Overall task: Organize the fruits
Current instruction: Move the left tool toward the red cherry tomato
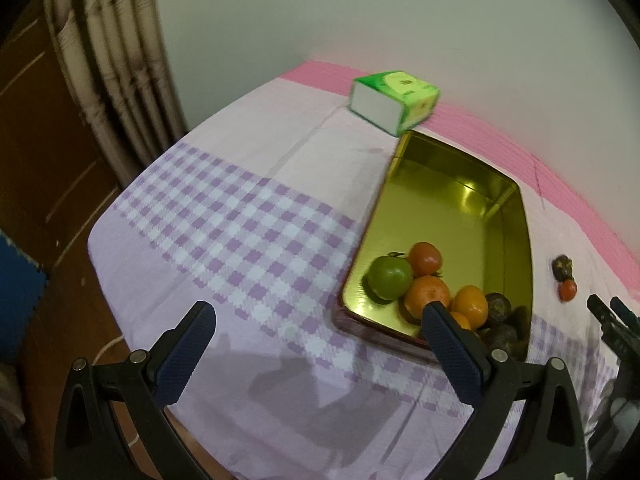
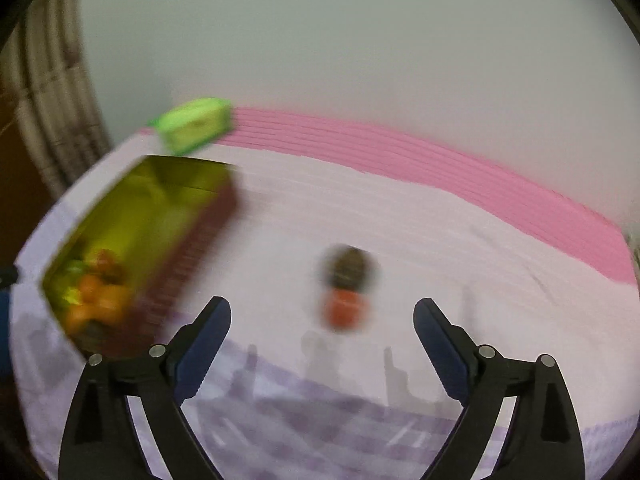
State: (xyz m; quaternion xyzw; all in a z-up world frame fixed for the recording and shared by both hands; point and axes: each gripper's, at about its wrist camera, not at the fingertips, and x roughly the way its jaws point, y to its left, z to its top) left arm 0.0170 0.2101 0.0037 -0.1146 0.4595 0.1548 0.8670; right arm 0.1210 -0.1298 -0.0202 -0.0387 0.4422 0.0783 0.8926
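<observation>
A gold tin box with dark red sides sits on the table. Its near end holds a green fruit, a red tomato, several oranges and dark fruits. My left gripper is open and empty, above the cloth left of the box. On the cloth to the right lie a dark fruit and a small red fruit, touching. My right gripper is open and empty, just short of them. The box shows blurred in the right wrist view.
A green tissue pack lies behind the box near the wall. The table has a lilac checked cloth with a pink band at the back. A curtain and wooden furniture stand to the left, beyond the table edge.
</observation>
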